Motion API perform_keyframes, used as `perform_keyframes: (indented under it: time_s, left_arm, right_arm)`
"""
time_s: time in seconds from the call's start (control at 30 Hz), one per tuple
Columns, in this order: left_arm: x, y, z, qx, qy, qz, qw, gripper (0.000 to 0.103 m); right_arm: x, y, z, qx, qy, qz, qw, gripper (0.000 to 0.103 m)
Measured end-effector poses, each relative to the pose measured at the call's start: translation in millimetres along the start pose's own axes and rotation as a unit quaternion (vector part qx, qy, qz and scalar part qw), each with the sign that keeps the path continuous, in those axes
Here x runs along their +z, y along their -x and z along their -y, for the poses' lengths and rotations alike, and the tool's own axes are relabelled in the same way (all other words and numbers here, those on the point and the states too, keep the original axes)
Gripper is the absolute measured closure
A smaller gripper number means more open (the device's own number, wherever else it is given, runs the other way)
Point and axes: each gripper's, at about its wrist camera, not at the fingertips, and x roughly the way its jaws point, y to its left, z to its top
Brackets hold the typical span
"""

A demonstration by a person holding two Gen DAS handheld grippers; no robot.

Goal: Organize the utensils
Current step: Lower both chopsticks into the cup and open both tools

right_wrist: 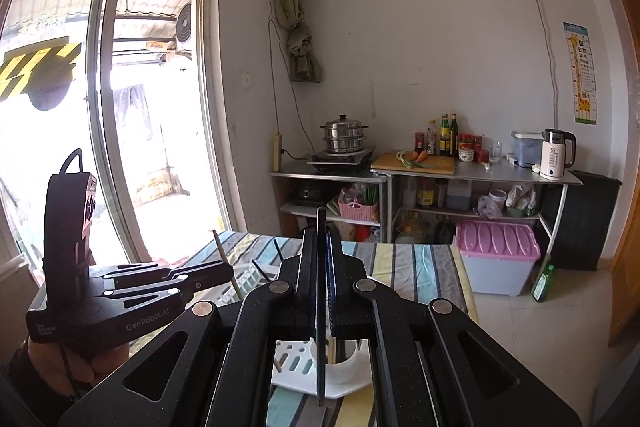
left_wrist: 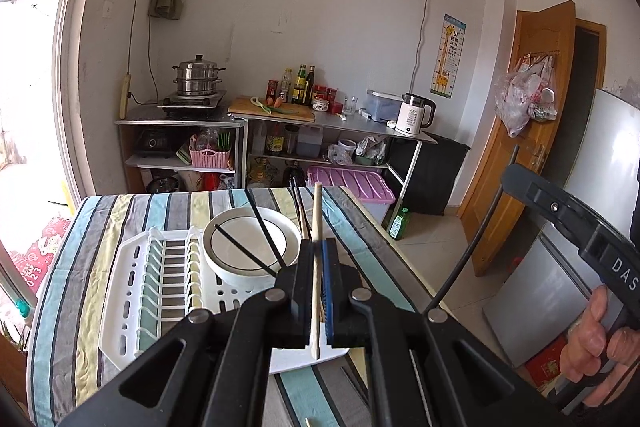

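Left gripper [left_wrist: 318, 247] fingers clenched on a pale wooden chopstick [left_wrist: 317, 227], right gripper [right_wrist: 320, 247] fingers clenched on a thin dark chopstick [right_wrist: 321, 291], both above the white plastic dish rack [left_wrist: 132, 287] on the striped tabletop [left_wrist: 80, 227]; black chopsticks [left_wrist: 256, 247] remain across the white bowl [left_wrist: 248, 273], so sorting looks unfinished.

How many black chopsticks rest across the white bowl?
2. Both black chopsticks lie across the white bowl on the dish rack: one left, one right. Others may be hidden.

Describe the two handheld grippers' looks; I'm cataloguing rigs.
Both are matte black with silver pivot pins. The left gripper has one black and one blue-faced finger. Seen from the right gripper, its body reads GenRobot.AI. Thin black cables trail off.
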Motion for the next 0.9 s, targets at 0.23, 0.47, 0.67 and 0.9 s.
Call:
perform_keyframes:
  time_s: [0.23, 0.47, 0.67, 0.9]
  left_arm:
    - [13, -41, -1, -0.001, 0.012, -0.012, 0.9998, 0.099]
    - [13, -71, 2, -0.002, 0.013, -0.02, 0.9997, 0.099]
    - [3, -90, -2, -0.002, 0.024, -0.036, 0.9991, 0.099]
    - [-11, -104, -8, 0.004, 0.033, -0.061, 0.9976, 0.099]
  right_arm:
    - [9, -32, 18, -0.001, -0.014, 0.005, 1.0, 0.099]
    - [8, -59, 32, 0.0, -0.03, 0.0, 1.0, 0.099]
    - [-8, -82, 40, -0.003, -0.038, -0.024, 0.999, 0.099]
    - [-30, -103, 46, -0.01, -0.045, -0.059, 0.997, 0.099]
